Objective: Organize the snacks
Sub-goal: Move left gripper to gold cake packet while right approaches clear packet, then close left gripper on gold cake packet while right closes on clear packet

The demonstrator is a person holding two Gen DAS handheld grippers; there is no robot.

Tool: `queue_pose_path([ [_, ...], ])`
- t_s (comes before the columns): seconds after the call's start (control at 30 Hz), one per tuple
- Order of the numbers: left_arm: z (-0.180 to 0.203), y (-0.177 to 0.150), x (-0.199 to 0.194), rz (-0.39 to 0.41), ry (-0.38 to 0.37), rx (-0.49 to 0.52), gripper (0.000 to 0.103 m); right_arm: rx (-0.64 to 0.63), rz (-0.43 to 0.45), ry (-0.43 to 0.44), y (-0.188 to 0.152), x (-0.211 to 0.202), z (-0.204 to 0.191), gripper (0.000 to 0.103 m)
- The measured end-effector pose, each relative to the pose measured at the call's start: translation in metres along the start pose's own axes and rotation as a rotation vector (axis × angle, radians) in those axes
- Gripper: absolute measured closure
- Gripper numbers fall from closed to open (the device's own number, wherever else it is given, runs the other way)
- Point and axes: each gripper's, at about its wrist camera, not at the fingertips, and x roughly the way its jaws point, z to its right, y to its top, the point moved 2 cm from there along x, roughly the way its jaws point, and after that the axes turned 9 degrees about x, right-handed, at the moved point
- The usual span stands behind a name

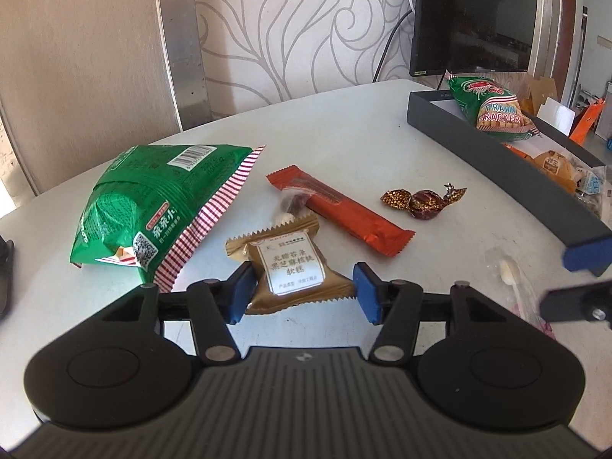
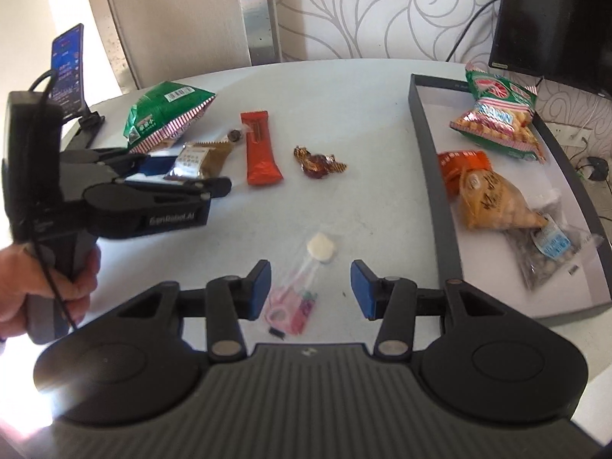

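My left gripper [image 1: 302, 292] is open with its blue pads on either side of a brown cake packet [image 1: 290, 267], which lies on the white table; the same packet shows in the right wrist view [image 2: 199, 162]. Nearby lie a green snack bag [image 1: 153, 206], an orange-red bar [image 1: 340, 210] and a foil candy [image 1: 424, 199]. My right gripper [image 2: 311, 287] is open and empty over a clear-wrapped lollipop [image 2: 306, 271]. The dark tray [image 2: 428, 176] at right holds a prawn cracker bag [image 2: 497, 114] and several other packets.
A phone on a stand [image 2: 69, 72] stands at the table's far left. A dark monitor [image 1: 474, 15] stands behind the tray. A small clear-wrapped sweet [image 1: 290, 206] lies beside the bar. The table edge curves close to the wall.
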Motion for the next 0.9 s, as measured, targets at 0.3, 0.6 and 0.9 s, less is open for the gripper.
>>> queue_pose_path([
  [0.3, 0.001, -0.008, -0.009, -0.002, -0.009, 0.017, 0.041, -0.028, -0.036, -0.056, 0.006, 0.037, -0.004, 0.066],
  [0.6, 0.0, -0.011, -0.012, 0.002, -0.017, 0.006, 0.042, -0.062, -0.039, -0.028, 0.004, 0.028, -0.007, 0.081],
  [0.9, 0.006, -0.014, -0.024, 0.01, -0.032, 0.014, 0.044, -0.054, 0.02, 0.005, 0.009, -0.002, -0.016, 0.081],
])
